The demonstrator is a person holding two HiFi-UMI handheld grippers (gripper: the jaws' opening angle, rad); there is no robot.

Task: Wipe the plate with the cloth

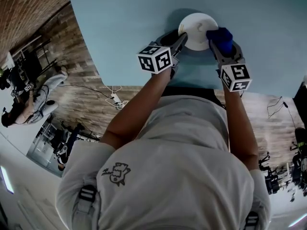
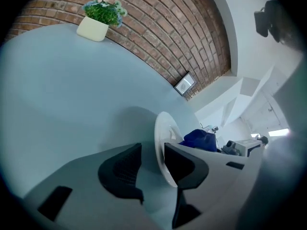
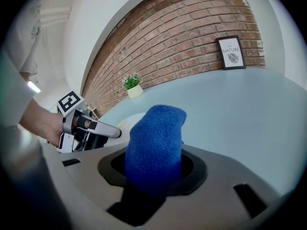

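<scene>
Your left claw [image 2: 152, 161] gapes around the white plate [image 1: 196, 28]; steady it, then rub with the blue cloth [image 3: 156, 138] your right claw [image 1: 218, 43] clamps.

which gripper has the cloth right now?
The right gripper: the blue cloth is clamped between its jaws. The left gripper has its jaws apart at the plate rim, no cloth.

Framed print [image 3: 231, 52]: "NATURE" in capitals on its lower line; it stands on the counter [image 3: 249, 109] against the brick wall [image 3: 182, 32] (the short word above is too small to read).
Left marker cube [image 1: 155, 59], right marker cube [image 1: 236, 77]: black-and-white square codes, no letters.
Shirt drawing [image 1: 116, 170]: outline figure, no words.
</scene>
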